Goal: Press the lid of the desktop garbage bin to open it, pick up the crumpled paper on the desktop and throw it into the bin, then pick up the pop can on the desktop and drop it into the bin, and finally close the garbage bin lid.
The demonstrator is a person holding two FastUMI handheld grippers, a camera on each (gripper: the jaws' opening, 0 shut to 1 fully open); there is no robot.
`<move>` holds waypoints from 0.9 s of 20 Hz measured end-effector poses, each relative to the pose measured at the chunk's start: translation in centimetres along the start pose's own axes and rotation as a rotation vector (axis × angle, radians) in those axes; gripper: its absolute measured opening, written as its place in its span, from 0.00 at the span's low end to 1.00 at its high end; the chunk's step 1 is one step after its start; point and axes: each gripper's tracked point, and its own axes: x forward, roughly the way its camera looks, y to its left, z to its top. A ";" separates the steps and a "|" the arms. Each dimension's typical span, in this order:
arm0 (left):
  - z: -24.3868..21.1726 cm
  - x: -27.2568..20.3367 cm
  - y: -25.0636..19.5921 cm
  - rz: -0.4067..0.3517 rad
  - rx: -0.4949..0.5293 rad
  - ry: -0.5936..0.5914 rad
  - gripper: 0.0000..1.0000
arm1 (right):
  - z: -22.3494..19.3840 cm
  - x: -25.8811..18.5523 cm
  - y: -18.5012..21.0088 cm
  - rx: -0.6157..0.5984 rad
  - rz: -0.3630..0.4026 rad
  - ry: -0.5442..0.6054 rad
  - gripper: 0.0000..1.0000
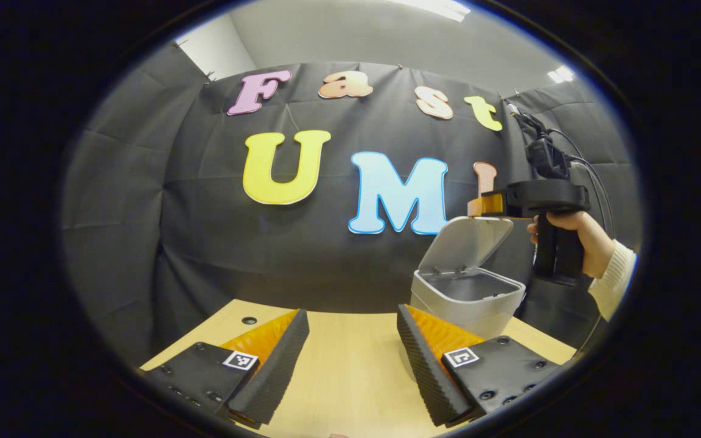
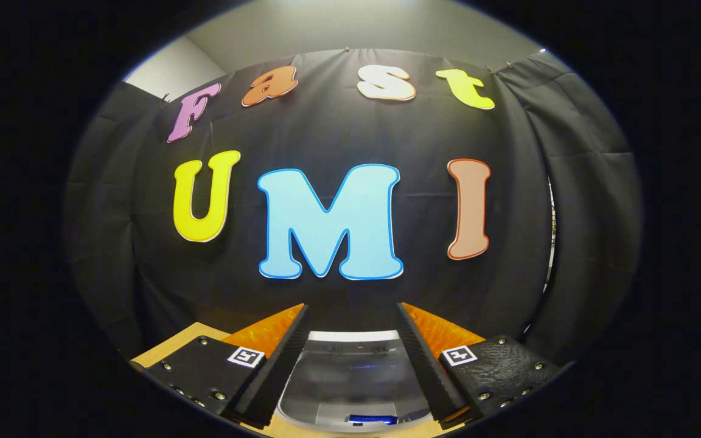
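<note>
- Down at the bottom of the left gripper view, the left hand-held gripper (image 1: 350, 359) has its two fingers spread wide apart with nothing between them; bare worktop (image 1: 350, 377) shows through the gap
- Just beyond its right-hand finger, the garbage bin (image 1: 466, 301) stands on the worktop, near the far edge; that finger overlaps the lower part of the bin in the view, and I cannot tell whether they touch
- The bin's lid (image 1: 466, 243) is tipped up and back on its hinge, so the mouth is open; the inside looks dim and its contents cannot be made out from here
- Farther off in the same view, the right hand-held gripper (image 1: 485, 205) is held level above the raised lid, its fingertips just over the lid's top edge; a hand (image 1: 575, 240) in a pale knitted sleeve (image 1: 615, 283) grips its handle, and cables run up from its top
- In the right gripper view, that gripper's own fingers (image 2: 350, 359) are likewise wide apart and hold nothing
- Between and below them lies the open garbage bin (image 2: 350, 377), seen from above, with a small blue item (image 2: 373, 419) at the near bottom of the interior; what it is cannot be told
- A strip of worktop (image 2: 180, 340) shows to the left of the fingers
</note>
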 end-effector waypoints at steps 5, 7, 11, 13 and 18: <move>-0.1 -0.5 -0.2 -0.002 0.006 0.001 0.96 | -3.2 -1.1 0.0 0.013 -0.005 0.070 0.90; -0.1 -0.5 -0.2 -0.001 0.007 0.002 0.96 | -5.4 -1.0 -0.1 0.019 -0.006 0.116 0.90; -0.5 -0.4 0.0 0.005 0.006 0.012 0.96 | -8.6 -0.3 -0.4 0.021 -0.010 0.149 0.91; -0.6 -0.3 0.2 0.011 0.004 0.017 0.96 | -9.9 0.1 -0.4 0.027 -0.009 0.156 0.91; -0.7 0.0 0.6 0.026 0.001 0.019 0.96 | -10.7 0.7 -0.5 0.022 -0.015 0.120 0.91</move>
